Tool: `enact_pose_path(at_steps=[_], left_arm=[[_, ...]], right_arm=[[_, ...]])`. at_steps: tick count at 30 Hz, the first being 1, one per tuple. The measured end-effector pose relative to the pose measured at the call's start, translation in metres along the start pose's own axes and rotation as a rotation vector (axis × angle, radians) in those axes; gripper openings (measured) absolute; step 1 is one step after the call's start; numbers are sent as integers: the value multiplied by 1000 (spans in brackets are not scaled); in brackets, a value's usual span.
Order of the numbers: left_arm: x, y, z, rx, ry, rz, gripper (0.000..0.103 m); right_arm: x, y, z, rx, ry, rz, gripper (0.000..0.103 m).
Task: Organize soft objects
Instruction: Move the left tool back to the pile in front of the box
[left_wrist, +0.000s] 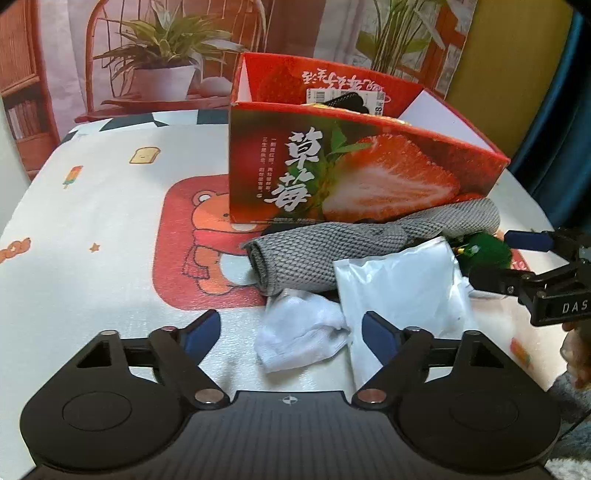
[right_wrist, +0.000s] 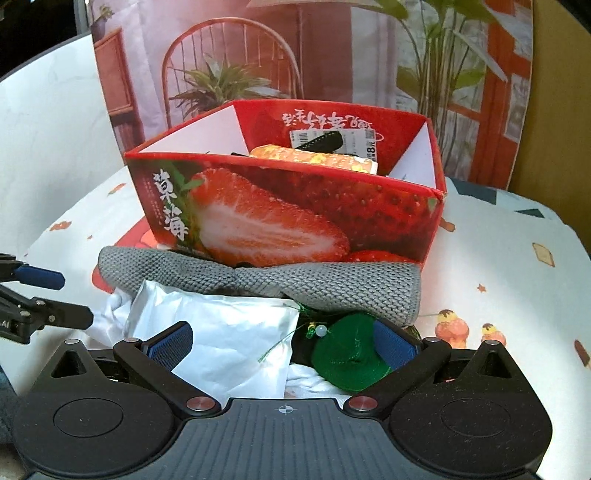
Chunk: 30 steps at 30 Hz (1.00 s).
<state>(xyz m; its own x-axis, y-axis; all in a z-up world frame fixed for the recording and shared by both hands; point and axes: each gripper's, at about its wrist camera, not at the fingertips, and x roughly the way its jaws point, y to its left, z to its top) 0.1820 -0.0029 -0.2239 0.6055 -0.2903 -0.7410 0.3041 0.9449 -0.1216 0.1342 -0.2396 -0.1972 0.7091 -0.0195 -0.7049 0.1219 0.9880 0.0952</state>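
A red strawberry box (left_wrist: 354, 173) stands on the table and shows in the right wrist view too (right_wrist: 288, 218), with a yellow-orange item (right_wrist: 314, 158) and a black item (right_wrist: 321, 142) inside. In front of it lie a grey knit cloth (left_wrist: 332, 251) (right_wrist: 295, 284), a white plastic packet (left_wrist: 402, 291) (right_wrist: 221, 328), a white sock (left_wrist: 299, 332) and a green fuzzy thing (right_wrist: 347, 358) (left_wrist: 484, 251). My left gripper (left_wrist: 291, 332) is open, its jaws either side of the sock. My right gripper (right_wrist: 284, 347) is open over the packet and the green thing, and also shows in the left wrist view (left_wrist: 506, 262).
The table has a cartoon-print cover (left_wrist: 110, 229) with a red bear patch (left_wrist: 199, 240). A backdrop with a chair and plants (left_wrist: 162, 66) hangs behind the table. A white wall or panel (right_wrist: 48, 122) is at the left in the right wrist view.
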Motion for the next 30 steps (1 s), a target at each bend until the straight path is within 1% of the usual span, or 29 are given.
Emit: enact_pose_path(at_steps=[2,4,6,9,12,15,18,24,26,27,30], left_arm=[[0,-2,0,-3,-1,-20,74],[1,-4,-2,0,5,-42,63],[4,-5,-3,-1,15,-60,57],[8,-7,-6,-10,24,-81,53],[8,-8,-9,-21,25,-99,49],[8,-5,-12,-33,26,-122,44],[8,-4,-13,-41,20,-149,44],[6,-5,-10,-20,-2,-152,44],[1,1,-8,-45,-38,-134,44],[-2,6,-7,-67,-50,-138,44],[-6,13,-8,-100,-61,-150,44]], right_arm=[[-3,2,1,-4,-10,2,102],[-8,5,1,-15,-26,5,101],[-12,9,2,-31,-38,15,101],[-14,16,1,-60,-35,36,98],[-11,24,-6,-91,-12,62,98],[-1,26,-14,-86,38,76,97],[6,26,-25,-64,77,90,96],[14,24,-42,-44,129,84,95],[16,24,-46,-47,132,82,95],[16,25,-47,-53,130,81,95],[20,27,-50,-75,134,78,96]])
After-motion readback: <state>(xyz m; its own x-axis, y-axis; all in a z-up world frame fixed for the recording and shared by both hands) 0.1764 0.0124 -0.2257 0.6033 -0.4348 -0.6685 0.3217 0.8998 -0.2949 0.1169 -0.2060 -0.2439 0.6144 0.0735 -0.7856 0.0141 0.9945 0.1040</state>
